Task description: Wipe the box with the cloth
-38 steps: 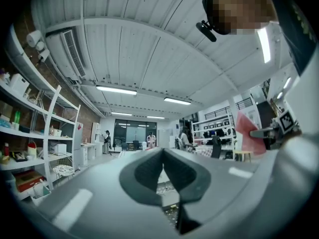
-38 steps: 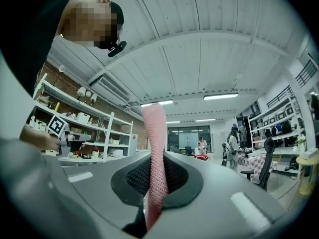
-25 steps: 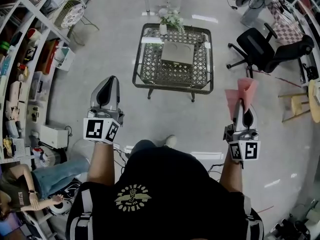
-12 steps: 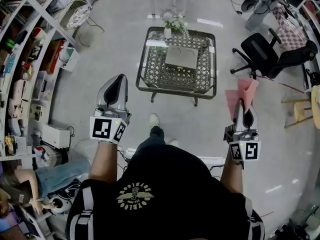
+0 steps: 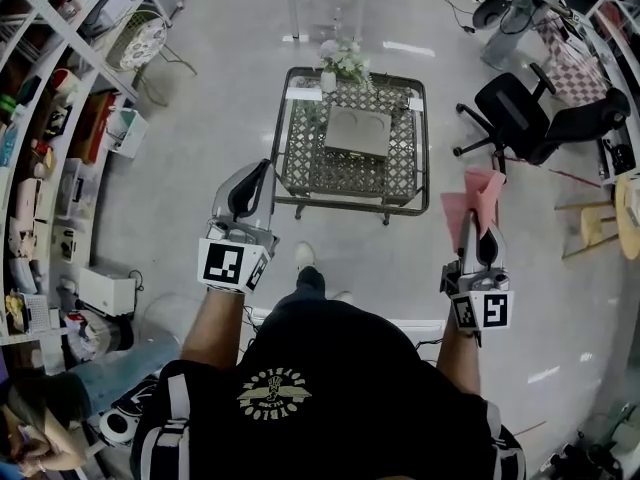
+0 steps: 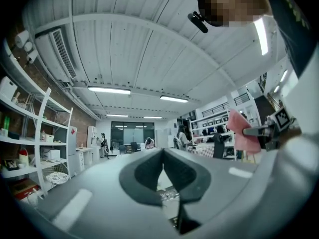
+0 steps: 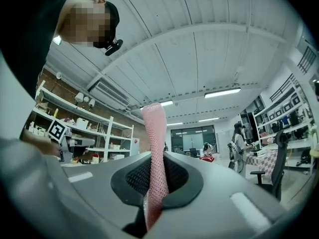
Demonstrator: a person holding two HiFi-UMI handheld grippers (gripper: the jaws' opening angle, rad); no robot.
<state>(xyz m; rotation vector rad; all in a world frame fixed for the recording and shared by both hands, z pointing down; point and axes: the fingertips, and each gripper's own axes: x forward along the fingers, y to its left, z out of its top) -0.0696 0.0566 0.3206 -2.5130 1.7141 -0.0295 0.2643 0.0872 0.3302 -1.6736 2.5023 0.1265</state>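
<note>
The lower end of the cloth (image 7: 153, 153) vanishes between the pads of the right gripper (image 5: 481, 230). On the table (image 5: 352, 200), the box (image 5: 357, 131) is too small for surface detail (seams included). The lower-left edge cuts off a seated person (image 5: 50, 408).

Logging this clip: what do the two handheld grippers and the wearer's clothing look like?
Both the left gripper and right gripper have smooth light-grey tapered shells with dark grey jaw pads. Each carries a white cube with black square markers. The person wears a black short-sleeved T-shirt with a yellowish round emblem and pale stripes on the sleeves.
</note>
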